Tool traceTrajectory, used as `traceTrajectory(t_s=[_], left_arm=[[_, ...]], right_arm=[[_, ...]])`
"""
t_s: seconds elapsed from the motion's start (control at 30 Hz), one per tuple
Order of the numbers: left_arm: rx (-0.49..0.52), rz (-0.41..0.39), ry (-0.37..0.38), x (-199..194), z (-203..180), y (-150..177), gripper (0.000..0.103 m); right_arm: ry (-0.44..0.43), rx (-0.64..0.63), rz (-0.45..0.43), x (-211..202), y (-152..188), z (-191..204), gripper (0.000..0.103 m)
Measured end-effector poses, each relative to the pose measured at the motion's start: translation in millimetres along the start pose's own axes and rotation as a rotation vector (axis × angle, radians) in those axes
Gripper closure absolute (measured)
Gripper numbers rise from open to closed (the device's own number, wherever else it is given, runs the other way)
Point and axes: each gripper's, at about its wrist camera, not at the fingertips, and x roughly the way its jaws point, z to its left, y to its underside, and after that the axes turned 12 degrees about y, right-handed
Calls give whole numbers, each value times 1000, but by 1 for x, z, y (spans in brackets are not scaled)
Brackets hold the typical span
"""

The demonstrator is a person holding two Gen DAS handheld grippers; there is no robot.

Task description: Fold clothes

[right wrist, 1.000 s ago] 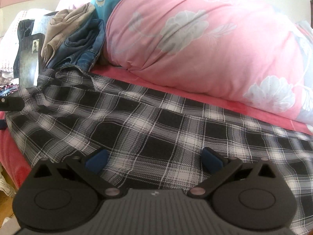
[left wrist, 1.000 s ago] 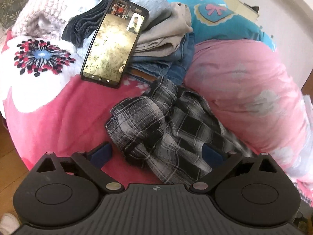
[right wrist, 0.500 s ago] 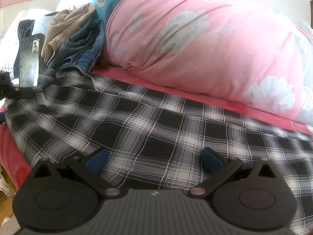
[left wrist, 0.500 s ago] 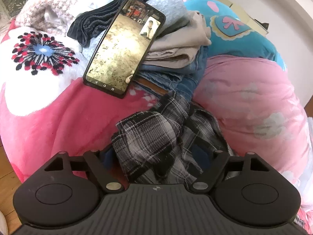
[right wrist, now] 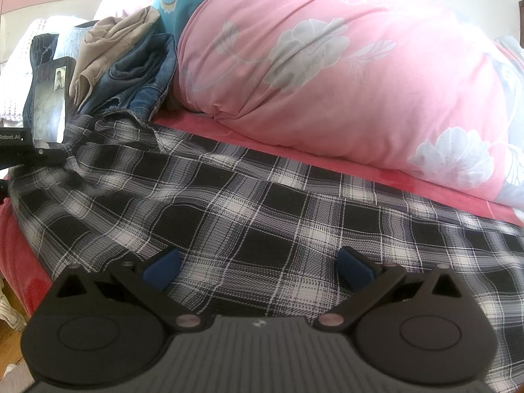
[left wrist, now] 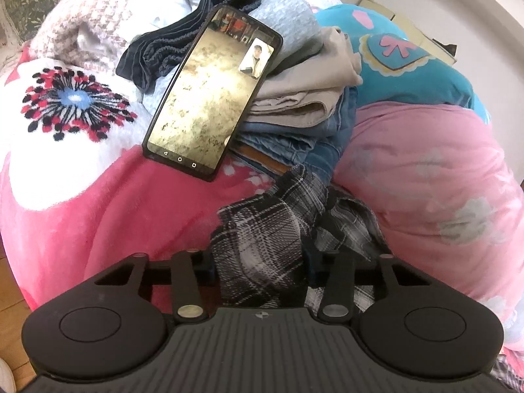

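In the right wrist view, white lettering reading "Robot.AI" shows at the far left edge on the dark body of the left gripper (right wrist: 49,159), whose tip meets a bunched corner of the plaid shirt (right wrist: 262,216). No other writing can be read; the phone (left wrist: 213,91), upper middle of the left wrist view, shows a lit video-call screen with three navigation symbols along its lower edge, and leans on a stack of folded clothes (left wrist: 294,104).

In the left wrist view, from the left: a white patch with a red, black and blue flower print, then the pink blanket (left wrist: 82,203), then at lower centre the shirt's gathered end rising between the left gripper's two fingers. Its jaws are closing, with the bunched cloth filling the gap and hiding the pads; whether they already press on it cannot be told. A pink flowered duvet (left wrist: 425,180) fills the right side.

In the right wrist view, the shirt spreads flat from the left edge across the middle to the right edge, on the red-pink blanket below the duvet. The right gripper (right wrist: 258,267) stands spread wide at the bottom centre, blue pads (right wrist: 162,268) apart, the shirt lying beneath and between them, unpinched.
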Motion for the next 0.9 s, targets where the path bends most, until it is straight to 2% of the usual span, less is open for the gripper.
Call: traceTrajectory(t_s=[0.27, 0.57, 0.9], left_arm=[[78, -25, -4, -1, -16, -5, 72], [223, -64, 24, -3, -52, -11, 76], [435, -61, 142, -6, -113, -3, 77]], right_arm=[[-3, 1, -1, 0, 0, 0, 0], [-14, 11, -3, -2, 1, -1, 0], [-37, 45, -2, -4, 0, -8, 0]])
